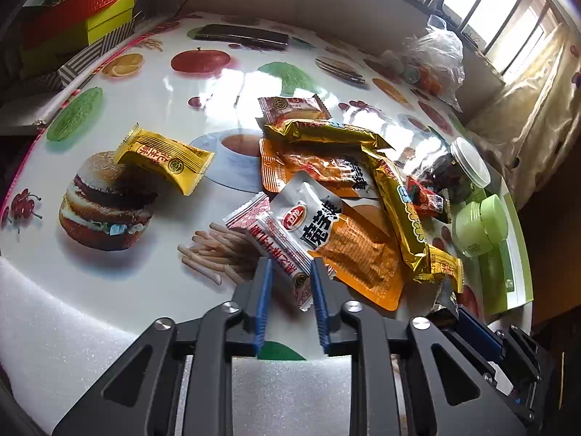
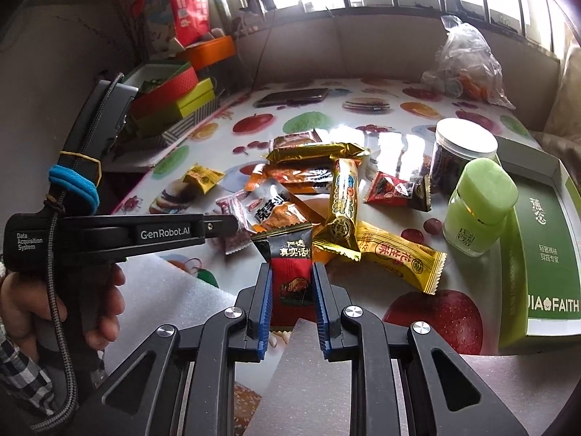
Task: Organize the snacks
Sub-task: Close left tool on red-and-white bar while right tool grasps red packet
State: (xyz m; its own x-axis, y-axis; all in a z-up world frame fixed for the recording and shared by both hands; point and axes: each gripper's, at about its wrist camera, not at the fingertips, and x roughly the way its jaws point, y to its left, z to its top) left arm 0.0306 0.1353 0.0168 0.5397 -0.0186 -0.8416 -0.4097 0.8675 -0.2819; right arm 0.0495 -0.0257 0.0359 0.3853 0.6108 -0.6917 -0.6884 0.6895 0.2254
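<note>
The red-and-black snack packet (image 2: 293, 276) sits between the blue pads of the right gripper (image 2: 292, 283), which is closed on its lower half, the crimped black top end standing free above the pads, low over the near edge of the table (image 2: 366, 91). It looks light, soft and slick: a foil pillow pack that would crumple or slide if pinched at the puffy middle, so the flat sealed end or a firm squeeze across the width seems the safer hold.

The left gripper (image 1: 290, 272) has its pads either side of the near end of a pink-and-white checked packet (image 1: 270, 245). They look close against its edges, yet I cannot tell whether they actually pinch it. That packet lies flat on the table, partly under a white-and-orange pouch (image 1: 326, 232).

Counted over both views, the loose snacks are:
- one packet in each gripper
- the white-and-orange pouch
- one orange pouch (image 1: 308, 167) behind it
- two long gold bars, one lying crosswise (image 1: 326, 132) and one running towards the camera (image 1: 399, 210)
- two yellow packets, one apart on the printed burger (image 1: 165, 158) and one at the near end of the gold bar (image 2: 399, 258)
- one brown-red packet (image 1: 294, 107) at the back
- one more red-and-black packet (image 2: 397, 190) beside the jars.

Further out stand one clear jar with a white lid (image 2: 463, 152), one green jar (image 2: 479, 205), one green box (image 2: 548, 254), one tied plastic bag (image 2: 468, 61) and a dark flat case (image 1: 241, 36).
</note>
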